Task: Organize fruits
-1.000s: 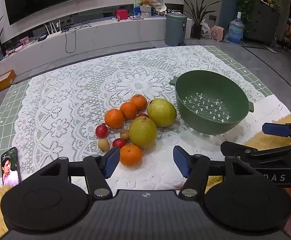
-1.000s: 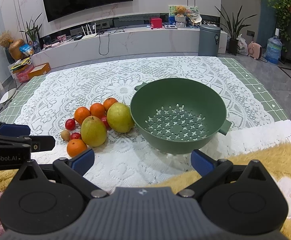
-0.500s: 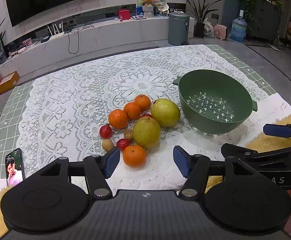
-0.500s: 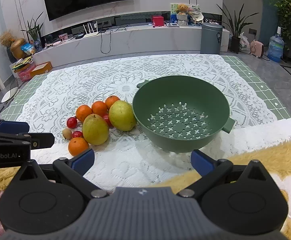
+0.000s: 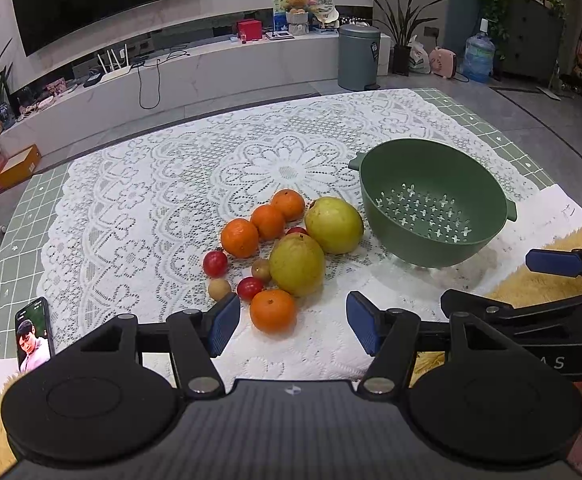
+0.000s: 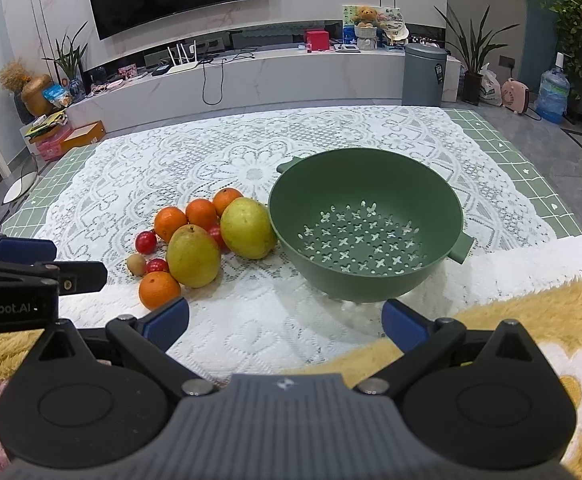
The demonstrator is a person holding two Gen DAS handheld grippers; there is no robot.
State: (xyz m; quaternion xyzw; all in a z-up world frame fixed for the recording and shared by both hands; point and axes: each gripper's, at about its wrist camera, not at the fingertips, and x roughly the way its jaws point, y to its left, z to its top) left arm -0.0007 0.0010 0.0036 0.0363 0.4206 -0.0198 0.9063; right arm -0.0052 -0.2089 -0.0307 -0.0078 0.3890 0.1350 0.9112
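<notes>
A pile of fruit lies on the lace cloth: several oranges, the nearest orange (image 5: 272, 310) (image 6: 159, 289) in front, two yellow-green pears (image 5: 297, 264) (image 6: 193, 256), small red tomatoes (image 5: 215, 263) and brownish small fruits (image 5: 219, 289). To the right of the pile stands an empty green colander (image 5: 431, 168) (image 6: 365, 172). My left gripper (image 5: 291, 324) hangs open just short of the nearest orange. My right gripper (image 6: 285, 322) is open in front of the colander, holding nothing.
A phone (image 5: 35, 334) lies at the table's near-left edge. A yellow fluffy mat (image 6: 531, 312) covers the near side. Green checked tablecloth (image 5: 15, 248) shows around the lace. A TV bench, bin and plants stand beyond the table.
Both grippers have eased slightly forward toward the table, so the fruit and the colander sit a little lower and nearer in view. Both stay open.
</notes>
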